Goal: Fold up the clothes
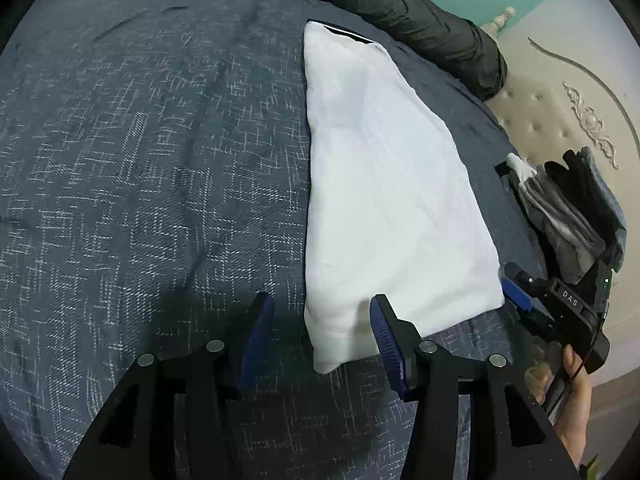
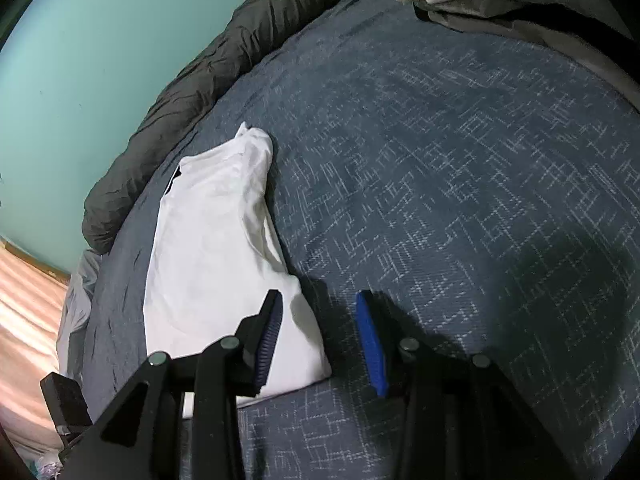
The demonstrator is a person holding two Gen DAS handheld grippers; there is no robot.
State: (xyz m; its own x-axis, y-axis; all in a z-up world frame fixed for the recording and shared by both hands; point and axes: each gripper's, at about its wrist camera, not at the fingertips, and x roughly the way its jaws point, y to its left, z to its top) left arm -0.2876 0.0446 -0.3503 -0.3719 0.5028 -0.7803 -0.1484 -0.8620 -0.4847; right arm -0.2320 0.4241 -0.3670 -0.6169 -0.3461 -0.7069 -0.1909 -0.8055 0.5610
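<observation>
A white garment (image 1: 384,184) lies folded into a long narrow shape on the dark blue patterned bedspread (image 1: 140,160). My left gripper (image 1: 320,304) is open at its near end; the garment's near left corner lies loose between the blue pads, which do not press it. In the right wrist view the same garment (image 2: 212,248) runs away to the upper left. My right gripper (image 2: 319,296) is open too, its left finger (image 2: 270,332) over the near right corner. The right gripper (image 1: 520,296) also shows at the garment's right edge, held by a hand (image 1: 576,400).
A dark rolled quilt (image 1: 420,12) lies along the far edge of the bed. A pile of grey and black clothes (image 1: 576,208) sits at the right by the cream headboard (image 1: 560,120). A teal wall (image 2: 80,60) stands behind the bed.
</observation>
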